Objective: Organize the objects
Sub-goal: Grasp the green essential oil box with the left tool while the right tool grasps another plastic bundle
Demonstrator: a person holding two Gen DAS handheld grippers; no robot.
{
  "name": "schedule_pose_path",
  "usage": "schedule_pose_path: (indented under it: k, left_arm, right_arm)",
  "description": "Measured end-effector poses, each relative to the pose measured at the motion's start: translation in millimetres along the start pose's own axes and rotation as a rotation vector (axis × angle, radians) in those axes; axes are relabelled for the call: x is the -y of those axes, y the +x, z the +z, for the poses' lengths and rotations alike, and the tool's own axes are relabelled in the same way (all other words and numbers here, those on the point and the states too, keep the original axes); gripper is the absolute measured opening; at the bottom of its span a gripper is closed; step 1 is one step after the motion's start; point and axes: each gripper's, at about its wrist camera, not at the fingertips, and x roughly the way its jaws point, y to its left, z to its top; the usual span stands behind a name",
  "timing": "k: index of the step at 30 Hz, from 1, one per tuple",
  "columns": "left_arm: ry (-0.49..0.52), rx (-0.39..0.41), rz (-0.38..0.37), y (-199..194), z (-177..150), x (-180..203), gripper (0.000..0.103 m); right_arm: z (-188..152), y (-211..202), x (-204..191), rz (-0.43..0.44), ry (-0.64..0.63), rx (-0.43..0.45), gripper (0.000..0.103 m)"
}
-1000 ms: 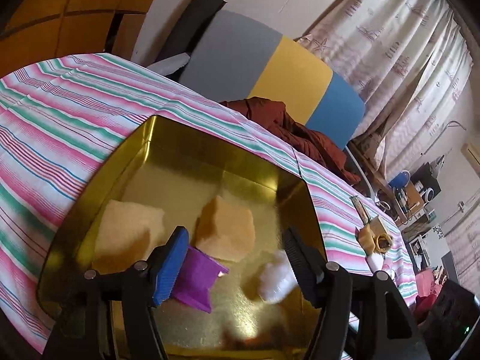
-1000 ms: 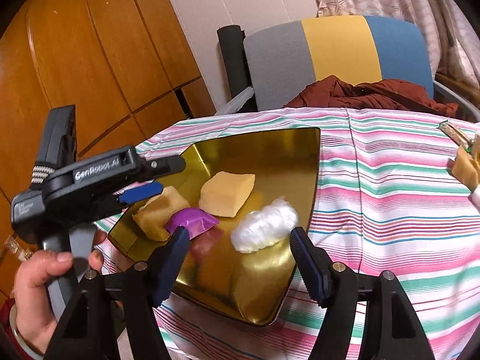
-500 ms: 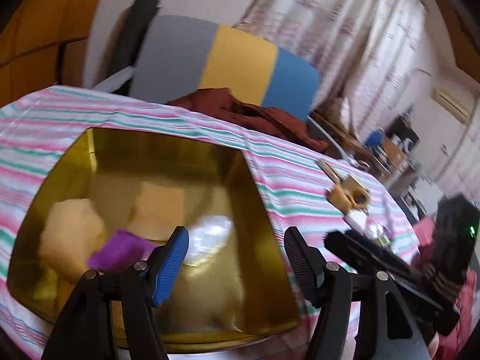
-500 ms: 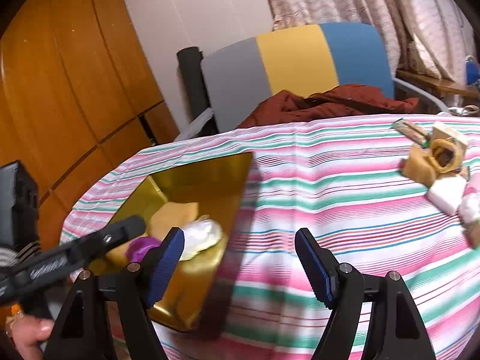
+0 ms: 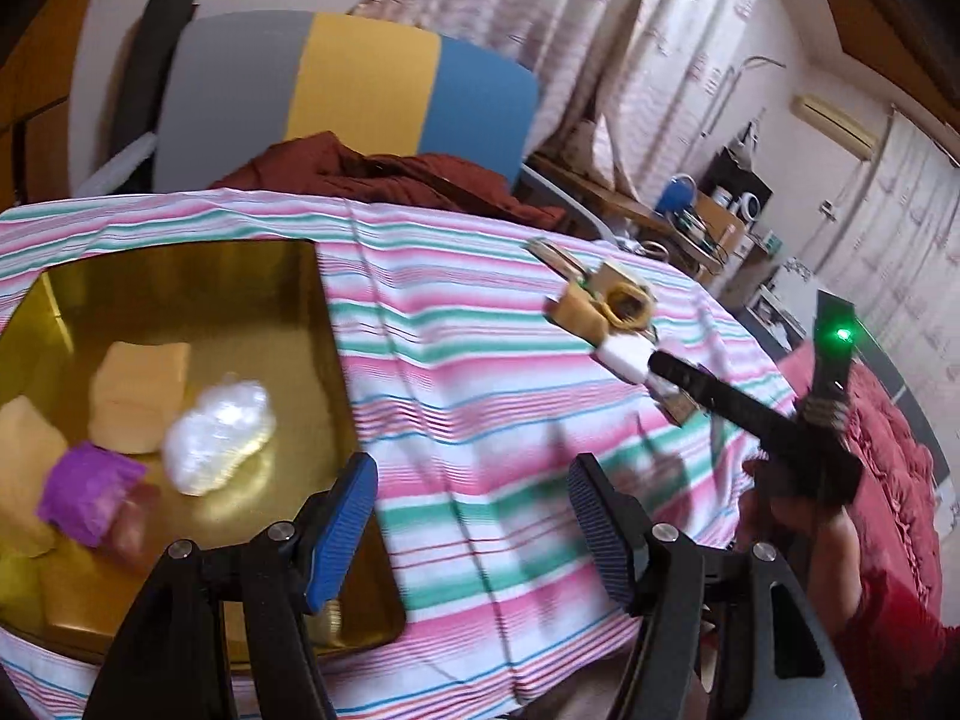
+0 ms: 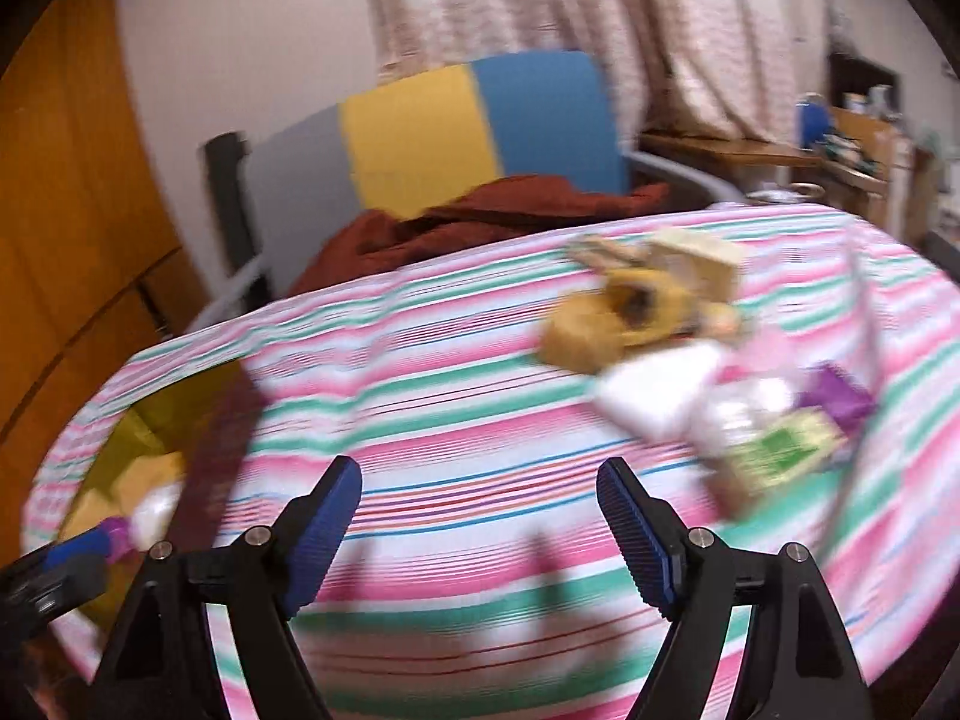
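Observation:
A gold tray (image 5: 324,324) on the striped tablecloth (image 5: 468,384) holds two tan sponge blocks (image 5: 138,396), a white fluffy wad (image 5: 216,438) and a purple piece (image 5: 90,492). My left gripper (image 5: 471,519) hangs open and empty over the cloth, just right of the tray's near corner. My right gripper (image 6: 480,516) is empty, its jaws opening, over bare cloth. A blurred pile lies ahead to its right: a tan block (image 6: 576,336), a white block (image 6: 654,390), a green-labelled packet (image 6: 780,456) and a purple piece (image 6: 834,396). The right gripper's body (image 5: 756,414) shows in the left wrist view.
A grey, yellow and blue chair (image 5: 336,96) with a dark red garment (image 5: 390,174) stands behind the table. Wooden panelling (image 6: 66,228) is at the left. Curtains and a cluttered desk (image 5: 690,210) lie at the back right. A red cloth (image 5: 894,480) is beyond the table's right edge.
Both grippers have swung to the right, away from the tray. The right gripper has moved from over the tray to the open cloth near the pile, and its jaws stand wider.

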Motion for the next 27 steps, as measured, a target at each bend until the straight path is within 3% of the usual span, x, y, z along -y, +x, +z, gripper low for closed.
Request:
schedule_pose_path:
  k: [4, 10, 16, 23, 25, 27]
  left_arm:
    - [-0.001, -0.026, -0.036, 10, -4, 12, 0.067]
    - [0.022, -0.059, -0.045, 20, -11, 27, 0.067]
    - [0.027, -0.076, -0.043, 23, -13, 30, 0.067]
    - [0.023, -0.095, -0.036, 27, -15, 32, 0.067]
    - [0.022, -0.096, -0.031, 27, -15, 31, 0.067]
    - [0.021, -0.094, -0.029, 27, -15, 31, 0.067]
  right_arm:
    - [12, 8, 60, -0.12, 0.03, 0.016, 0.082]
    - [15, 24, 121, -0.168, 0.105, -0.024, 0.082]
    - [7, 31, 116, -0.053, 0.122, -0.033, 0.082]
    - [-8, 29, 57, 0.212, 0.088, -0.083, 0.082]
    - [-8, 22, 49, 0.237, 0.067, -0.06, 0.081]
    - [-4, 12, 53, 0.183, 0.066, 0.008, 0.082]
